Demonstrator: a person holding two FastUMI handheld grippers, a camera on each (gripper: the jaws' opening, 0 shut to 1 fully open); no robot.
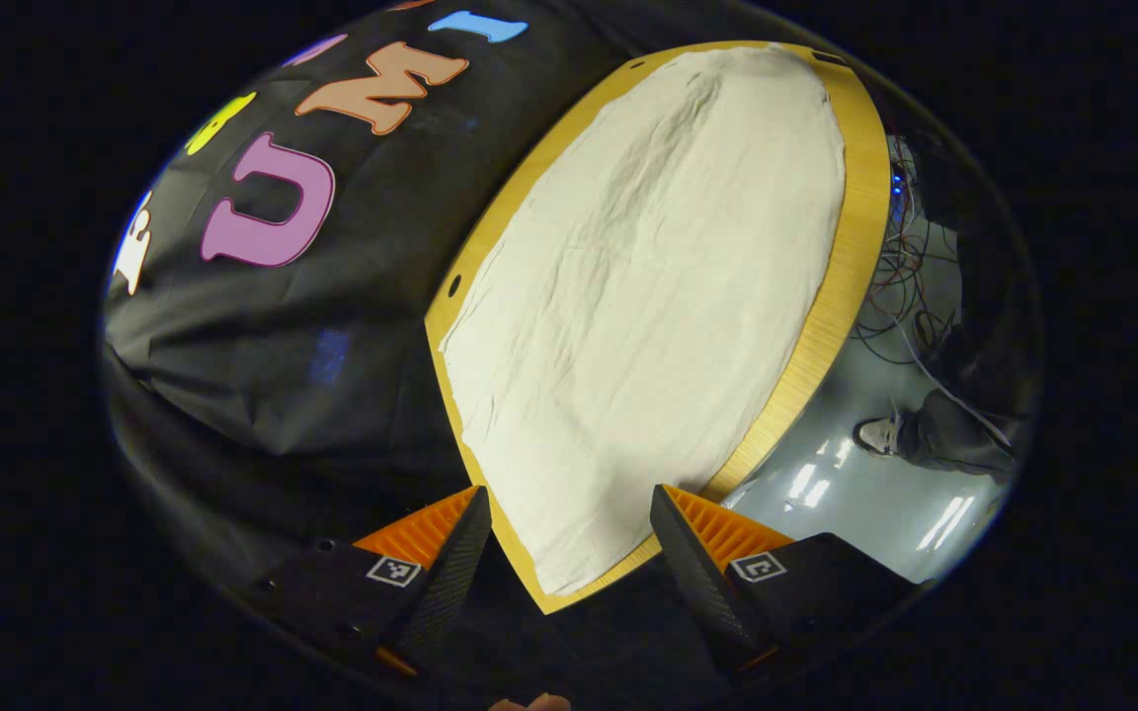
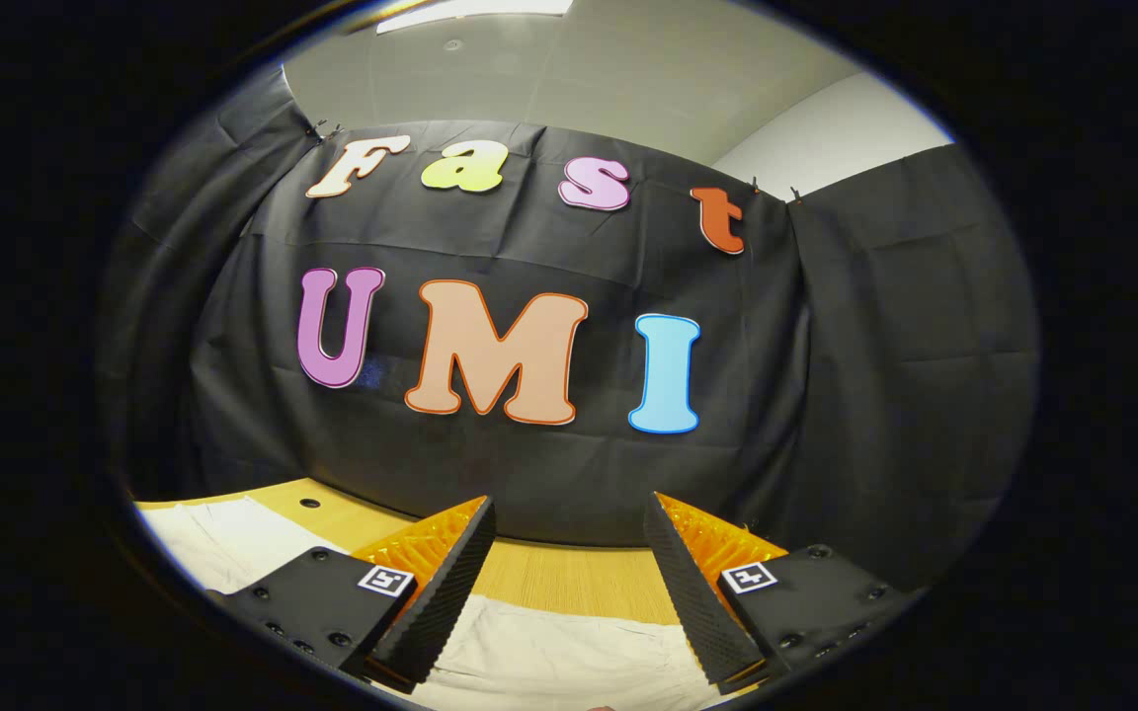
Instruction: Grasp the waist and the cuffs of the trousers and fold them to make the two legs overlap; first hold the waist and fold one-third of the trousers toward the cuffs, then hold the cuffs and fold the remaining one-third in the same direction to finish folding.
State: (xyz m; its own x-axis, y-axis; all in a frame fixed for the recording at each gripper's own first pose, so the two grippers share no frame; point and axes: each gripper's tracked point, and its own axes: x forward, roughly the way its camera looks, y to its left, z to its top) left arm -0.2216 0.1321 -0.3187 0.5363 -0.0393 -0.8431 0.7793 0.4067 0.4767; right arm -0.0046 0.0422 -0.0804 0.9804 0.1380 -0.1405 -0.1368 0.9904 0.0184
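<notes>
A cream cloth lies spread flat and slightly wrinkled over most of the wooden table in the left gripper view. I cannot tell a waist or cuffs on it. My left gripper hangs open above the table's near corner, with nothing between its fingers. In the right gripper view, my right gripper is open and points at the booth's wall. The cream cloth and a strip of bare table lie below its fingers.
The table's back edge meets the black wall cloth. Off the table's other side is grey floor with tangled cables and a person's shoe. Small holes mark the table's rim.
</notes>
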